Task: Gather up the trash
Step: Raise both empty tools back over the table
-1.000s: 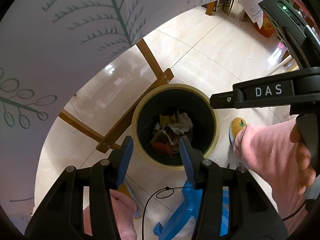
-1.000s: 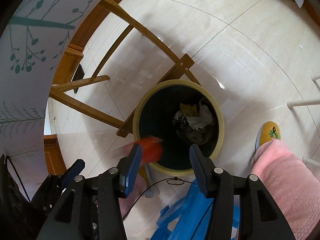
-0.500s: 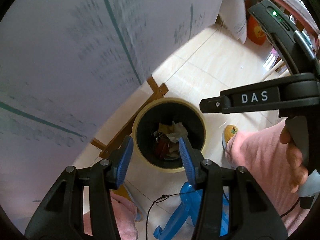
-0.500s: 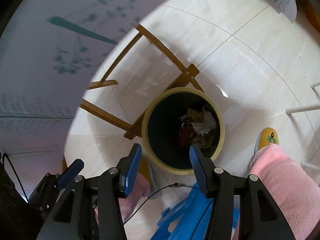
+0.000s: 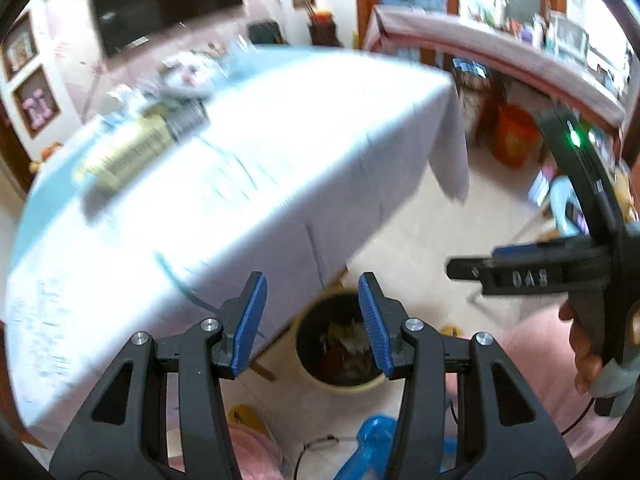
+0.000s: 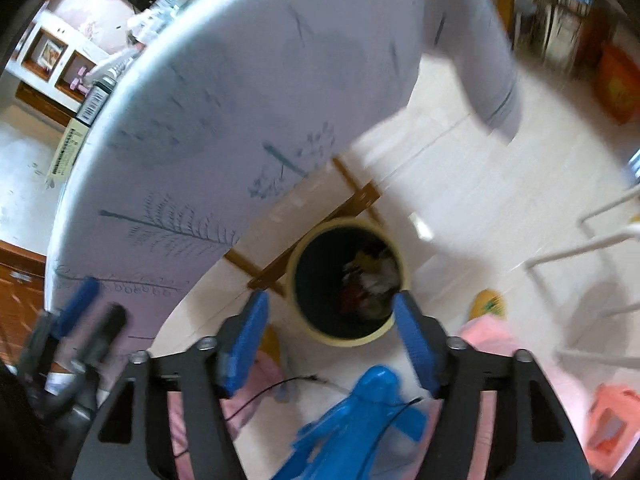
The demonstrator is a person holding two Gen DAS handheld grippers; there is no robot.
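Observation:
The round bin (image 6: 344,338) with a yellow rim stands on the floor under the table edge, with crumpled paper and red trash (image 6: 368,280) inside. My right gripper (image 6: 330,336) hangs high above it, its jaws opening with nothing between the blue pads. My left gripper (image 5: 312,320) is also well above the bin (image 5: 344,388), open and empty. On the white tablecloth (image 5: 280,152) lie a gold box (image 5: 124,156) and blurred crumpled items (image 5: 184,76) at the far side. The right gripper (image 5: 540,276) shows at the right of the left wrist view, held by a hand.
A blue plastic stool (image 6: 360,420) stands just below the grippers. A white tube rack (image 6: 592,240) is on the right, an orange container (image 6: 616,80) farther back. Wooden table legs (image 6: 352,204) cross behind the bin. Pink sleeves frame both views.
A red piece dropped from by the right gripper into the bin. Both grippers then rose and tilted up, bringing the table top into view. The right jaws have widened.

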